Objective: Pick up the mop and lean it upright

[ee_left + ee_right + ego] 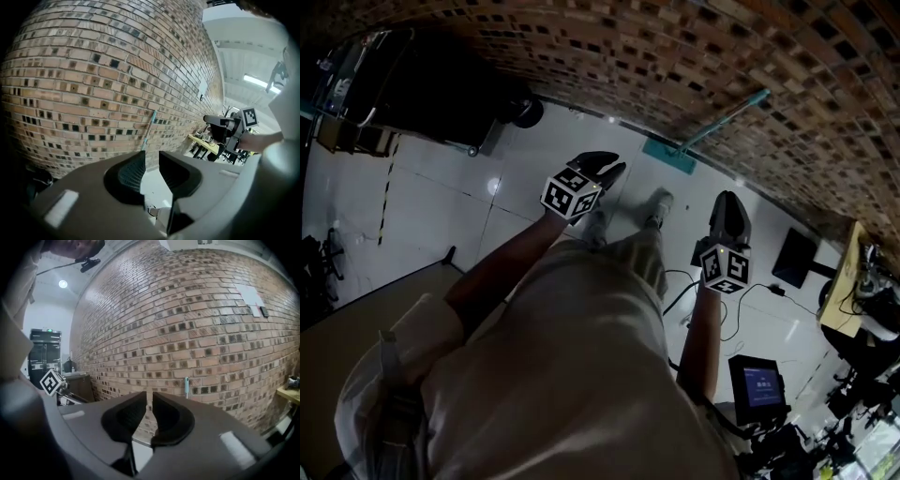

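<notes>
Two grippers, left gripper slightly parted, right gripper closed, mop against brick wall well ahead

The pale tiled floor carries the mop. Its teal head rests ahead of and between the left gripper and right gripper. Black cables trail just beside the right gripper. A dark cart stands well beyond the left one.
</notes>
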The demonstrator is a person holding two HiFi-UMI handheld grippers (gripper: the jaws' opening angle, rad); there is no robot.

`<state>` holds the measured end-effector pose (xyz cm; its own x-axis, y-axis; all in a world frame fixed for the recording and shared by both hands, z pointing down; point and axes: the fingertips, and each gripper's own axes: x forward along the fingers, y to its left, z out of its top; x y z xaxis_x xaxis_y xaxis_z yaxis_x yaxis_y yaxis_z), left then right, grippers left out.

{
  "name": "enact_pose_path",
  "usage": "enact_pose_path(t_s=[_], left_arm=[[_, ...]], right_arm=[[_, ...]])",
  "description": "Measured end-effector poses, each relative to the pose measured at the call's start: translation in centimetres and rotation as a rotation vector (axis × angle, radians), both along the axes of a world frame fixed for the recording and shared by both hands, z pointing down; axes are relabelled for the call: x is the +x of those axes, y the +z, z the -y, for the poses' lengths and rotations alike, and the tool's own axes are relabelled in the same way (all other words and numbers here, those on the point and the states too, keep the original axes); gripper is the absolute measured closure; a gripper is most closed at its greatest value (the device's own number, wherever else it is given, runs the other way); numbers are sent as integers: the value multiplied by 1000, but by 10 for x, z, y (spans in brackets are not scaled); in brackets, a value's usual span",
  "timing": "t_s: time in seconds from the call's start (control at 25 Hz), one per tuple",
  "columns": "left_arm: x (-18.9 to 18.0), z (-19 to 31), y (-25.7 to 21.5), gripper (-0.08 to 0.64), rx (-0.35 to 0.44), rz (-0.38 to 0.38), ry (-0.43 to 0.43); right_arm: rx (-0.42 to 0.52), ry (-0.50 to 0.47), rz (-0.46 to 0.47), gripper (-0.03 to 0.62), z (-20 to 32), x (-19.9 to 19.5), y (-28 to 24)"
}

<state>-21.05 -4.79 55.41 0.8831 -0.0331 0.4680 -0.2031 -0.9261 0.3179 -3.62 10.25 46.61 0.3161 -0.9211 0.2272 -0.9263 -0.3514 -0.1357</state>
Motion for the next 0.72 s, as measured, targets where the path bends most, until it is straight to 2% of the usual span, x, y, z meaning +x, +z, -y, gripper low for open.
enact_pose_path(t_s=[0.16,0.48,0.6,0.72], left_arm=[[-4,-15,3,449,5,2,31],[12,-51,-10,449,28,-17,53],[22,-71,-16,448,36,-13,56],[27,-94,-24,448,16,-16,24]], right_arm=[[-1,35,2,545,-30,-8,0],[3,60,-14,543,-80,1,-5],[11,45,-16,541,-98,8,-14],[2,-11,-11,532,-117,11,-25]])
